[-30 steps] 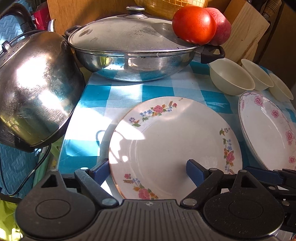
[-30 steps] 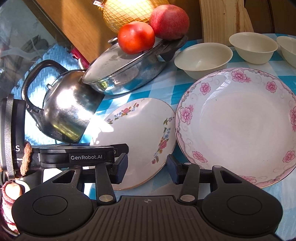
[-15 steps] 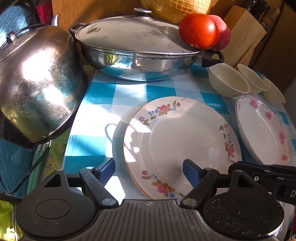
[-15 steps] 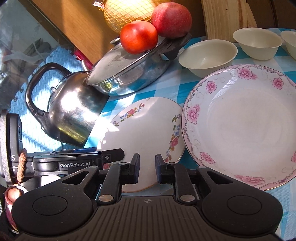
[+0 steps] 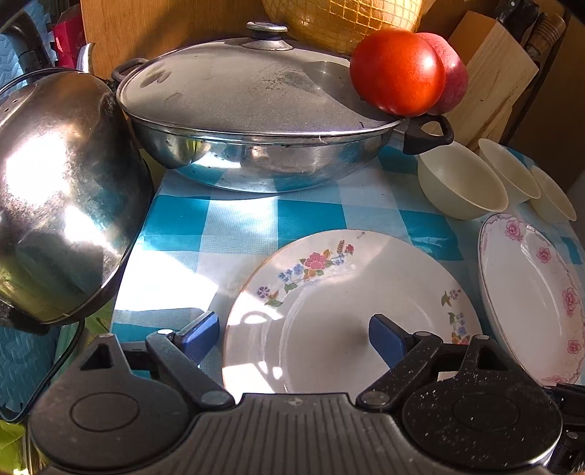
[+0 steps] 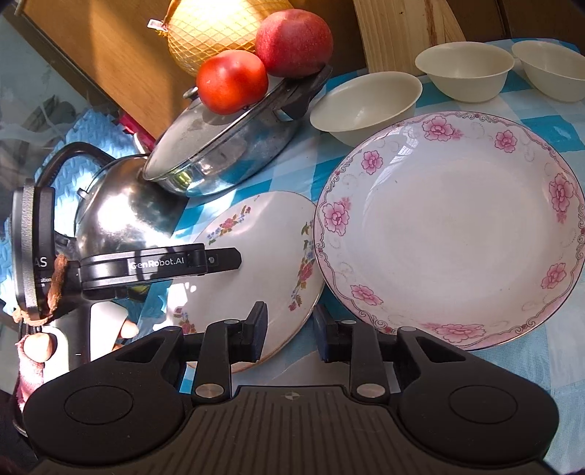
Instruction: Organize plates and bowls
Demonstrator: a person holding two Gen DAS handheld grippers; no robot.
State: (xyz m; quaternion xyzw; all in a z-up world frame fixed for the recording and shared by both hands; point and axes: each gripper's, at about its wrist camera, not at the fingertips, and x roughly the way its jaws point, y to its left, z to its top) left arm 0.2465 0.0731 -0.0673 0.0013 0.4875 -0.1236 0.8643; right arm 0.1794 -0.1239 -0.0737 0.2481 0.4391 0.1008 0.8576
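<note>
I see the left hand-held gripper (image 5: 292,334) spread wide over the small floral plate (image 5: 351,310) at the bench's left edge, the right hand-held gripper (image 6: 290,330) parted at that plate's rim, beside the pink-flowered plate (image 6: 449,230) and three bowls (image 6: 365,106).

White plate (image 5: 351,314) with small sprays of pink, blue and purple flowers and a thin gold rim; white deep plate (image 6: 449,226) with pink roses and a scrolled pink border; three plain cream bowls (image 6: 365,102); blue-and-white checked tablecloth (image 5: 256,219); shiny steel pan (image 5: 256,120) and kettle (image 5: 55,190); red tomato (image 5: 398,69), dark red apple (image 6: 292,36), yellow fruit in yellow netting (image 6: 215,25); black grippers with blue pads (image 5: 199,334)
</note>
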